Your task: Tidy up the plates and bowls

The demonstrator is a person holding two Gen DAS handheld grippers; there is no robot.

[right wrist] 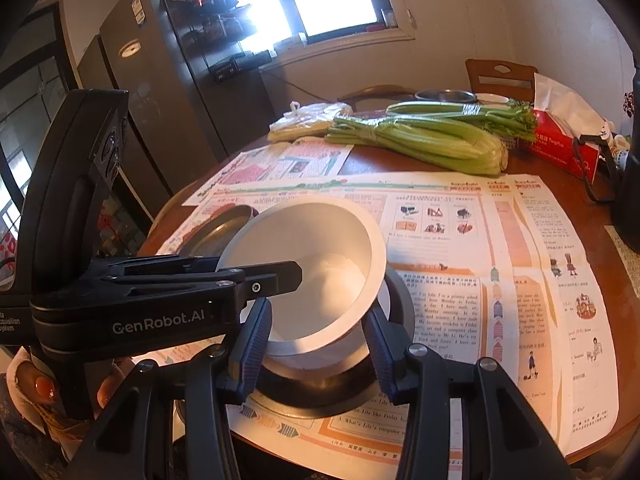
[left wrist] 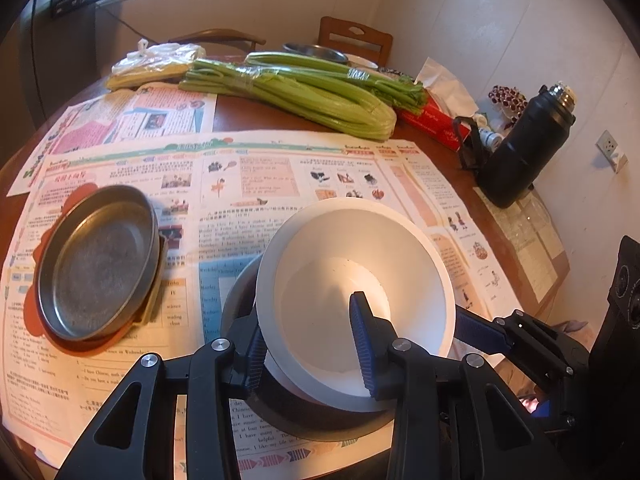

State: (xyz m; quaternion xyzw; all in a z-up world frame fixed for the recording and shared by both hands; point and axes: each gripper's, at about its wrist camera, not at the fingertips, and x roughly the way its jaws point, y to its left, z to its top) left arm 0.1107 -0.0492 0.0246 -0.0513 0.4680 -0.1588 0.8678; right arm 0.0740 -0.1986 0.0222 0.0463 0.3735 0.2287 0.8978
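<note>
Left wrist view: left tongs [left wrist: 312, 344] clamp the white bowl's [left wrist: 360, 240] rim; right tongs [right wrist: 316, 344] spread beside it.

From the left wrist we look down close over the white bowl [left wrist: 355, 304], facing the celery [left wrist: 304, 92] beyond. From the right wrist, equally close, we share that bowl [right wrist: 308, 272] and celery [right wrist: 420, 140].

White bowl [left wrist: 356, 280] tilted inside steel bowl [right wrist: 344, 384]; metal plate [left wrist: 100, 264] beside.
</note>
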